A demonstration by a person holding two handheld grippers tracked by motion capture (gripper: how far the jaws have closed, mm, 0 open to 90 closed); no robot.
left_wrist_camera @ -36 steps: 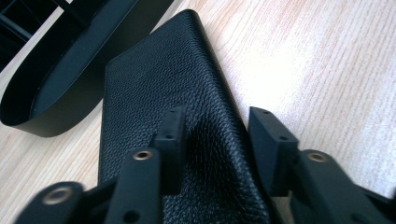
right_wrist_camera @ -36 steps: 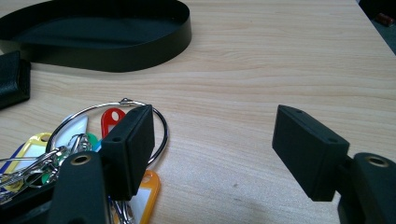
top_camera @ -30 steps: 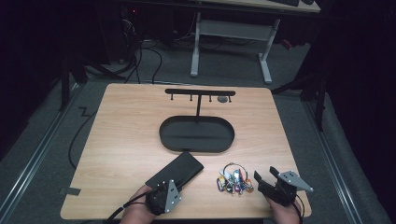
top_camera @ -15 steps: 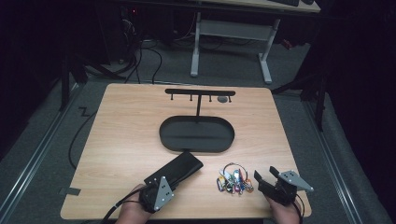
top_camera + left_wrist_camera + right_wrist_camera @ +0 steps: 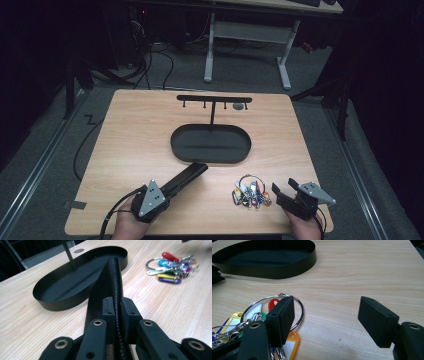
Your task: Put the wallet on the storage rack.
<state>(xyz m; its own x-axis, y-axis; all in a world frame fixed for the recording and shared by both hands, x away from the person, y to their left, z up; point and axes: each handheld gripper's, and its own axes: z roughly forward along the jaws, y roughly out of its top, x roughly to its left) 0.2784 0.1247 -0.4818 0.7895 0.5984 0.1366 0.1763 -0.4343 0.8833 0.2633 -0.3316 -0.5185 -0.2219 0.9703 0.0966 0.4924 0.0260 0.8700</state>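
My left gripper (image 5: 167, 192) is shut on the near end of a long black textured case (image 5: 187, 177), held edge-up and pointing toward the black oval tray (image 5: 210, 159). In the left gripper view the case (image 5: 113, 277) runs from the closed jaws of my left gripper (image 5: 115, 308) to the tray's rim (image 5: 57, 305). A bunch of keys with coloured tags (image 5: 248, 192) lies on the table near the front right. My right gripper (image 5: 283, 187) stands open just right of the keys. In its own view the right gripper (image 5: 328, 317) has its left jaw over the key ring (image 5: 298, 306).
A thin black stand with a hook bar (image 5: 214, 100) rises from the tray's far side. The wooden table (image 5: 135, 130) ends close behind both hands. A tray wall (image 5: 274, 271) lies ahead of the right gripper. A desk frame (image 5: 245, 30) and cables stand beyond the table.
The left gripper has rolled and shifted slightly left, turning the black case from lying flat to standing on its edge. The right gripper and the keys have stayed put.
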